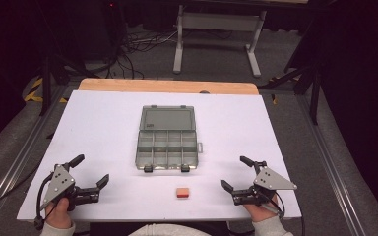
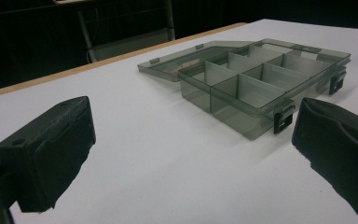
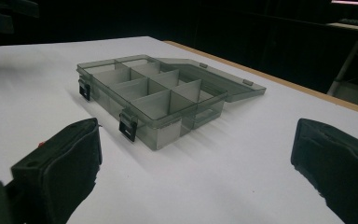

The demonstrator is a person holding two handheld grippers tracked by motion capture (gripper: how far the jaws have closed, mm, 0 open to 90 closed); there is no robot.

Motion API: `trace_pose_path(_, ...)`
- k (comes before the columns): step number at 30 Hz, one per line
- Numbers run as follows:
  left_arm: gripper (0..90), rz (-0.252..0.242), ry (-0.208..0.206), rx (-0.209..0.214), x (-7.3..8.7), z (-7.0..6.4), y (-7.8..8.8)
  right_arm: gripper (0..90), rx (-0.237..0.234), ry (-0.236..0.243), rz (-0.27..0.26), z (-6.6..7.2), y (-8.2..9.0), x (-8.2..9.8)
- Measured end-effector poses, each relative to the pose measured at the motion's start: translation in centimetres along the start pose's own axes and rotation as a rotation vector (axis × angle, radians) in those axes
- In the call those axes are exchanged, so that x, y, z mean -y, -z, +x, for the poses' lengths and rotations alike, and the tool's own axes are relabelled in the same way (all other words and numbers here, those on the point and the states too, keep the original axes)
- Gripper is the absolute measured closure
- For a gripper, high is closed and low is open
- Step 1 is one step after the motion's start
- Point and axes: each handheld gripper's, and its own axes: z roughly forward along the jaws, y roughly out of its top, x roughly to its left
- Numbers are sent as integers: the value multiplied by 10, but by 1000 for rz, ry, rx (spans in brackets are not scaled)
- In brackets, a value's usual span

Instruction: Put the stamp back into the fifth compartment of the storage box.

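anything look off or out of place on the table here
Nothing stands out. The compartment box sits square in the middle of the white table with its lid folded flat behind it and its compartments look empty. The small orange block lies alone in front of it. Both tools, left and right, are open and hold nothing.

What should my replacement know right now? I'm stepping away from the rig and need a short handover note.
Left gripper: open, holding nothing, at the near left of the table.
Right gripper: open, holding nothing, at the near right.
Compartment box: mid-table, lid folded back flat, compartments look bare.
Small orange block: on the table in front of the box, between the grippers, untouched.
Done: box is open.
Left: probably picking up the block and placing it in a compartment.
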Motion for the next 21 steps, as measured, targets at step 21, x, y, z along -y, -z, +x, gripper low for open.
trace_pose_path(21, 4, 2, 4, -2, 0, 1, -1, 41, -55, 23, 0, 8, -5, -4)
